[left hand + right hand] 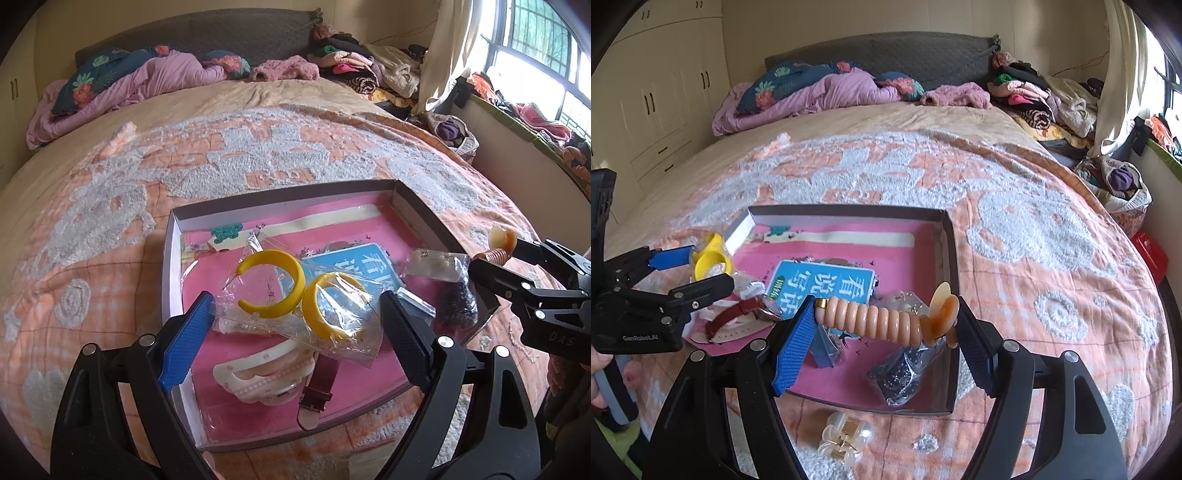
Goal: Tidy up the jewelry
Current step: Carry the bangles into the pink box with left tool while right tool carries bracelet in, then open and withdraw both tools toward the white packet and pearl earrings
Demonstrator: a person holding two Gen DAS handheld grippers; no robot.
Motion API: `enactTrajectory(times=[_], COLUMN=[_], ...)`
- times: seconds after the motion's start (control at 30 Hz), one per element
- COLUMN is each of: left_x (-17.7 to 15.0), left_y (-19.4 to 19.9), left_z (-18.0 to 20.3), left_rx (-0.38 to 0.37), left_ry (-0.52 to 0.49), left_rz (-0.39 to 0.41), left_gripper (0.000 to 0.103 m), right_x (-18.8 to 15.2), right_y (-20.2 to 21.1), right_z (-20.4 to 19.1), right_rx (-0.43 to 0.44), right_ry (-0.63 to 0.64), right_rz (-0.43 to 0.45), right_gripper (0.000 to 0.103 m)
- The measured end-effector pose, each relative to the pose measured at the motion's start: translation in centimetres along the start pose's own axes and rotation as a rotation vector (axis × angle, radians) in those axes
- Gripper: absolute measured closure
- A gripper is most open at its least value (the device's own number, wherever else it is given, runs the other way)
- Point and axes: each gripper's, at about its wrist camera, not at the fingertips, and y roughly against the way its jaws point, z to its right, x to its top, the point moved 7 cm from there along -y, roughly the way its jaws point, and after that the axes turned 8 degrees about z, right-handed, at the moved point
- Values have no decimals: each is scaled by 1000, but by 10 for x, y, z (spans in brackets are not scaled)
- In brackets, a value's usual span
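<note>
Right gripper (886, 325) pinches coiled hair tie (875, 320); "GenRobot.AI"-marked left gripper (295, 314) seemingly spread around earring bag (295, 306).

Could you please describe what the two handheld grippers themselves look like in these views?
Both grippers are matte black plastic linkages with angular arms joined by silver round pins. The left gripper has ridged blue pads on its fingers; the right gripper has the same. In the right wrist view the left unit's body reads "GenRobot.AI"; in the left wrist view the right unit shows "DAS". No cables are visible.
</note>
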Motion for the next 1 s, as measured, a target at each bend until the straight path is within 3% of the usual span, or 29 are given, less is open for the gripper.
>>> enactTrajectory(times=[0.57, 0.73, 1.0], left_x=[-11, -10, -6], left_y=[-12, -7, 23], left_z=[-5, -5, -4], left_rx=[12, 18, 39], left_ry=[10, 12, 19], left_rz=[-39, -31, 13], left_gripper=[19, 15, 10], right_x=[-20, -15, -10], right_y=[-21, -6, 34], right_z=[10, 12, 17], right_rx=[-19, -20, -9], right_ry=[-30, -52, -87], right_rz=[-69, -32, 26], right_gripper=[30, 17, 14])
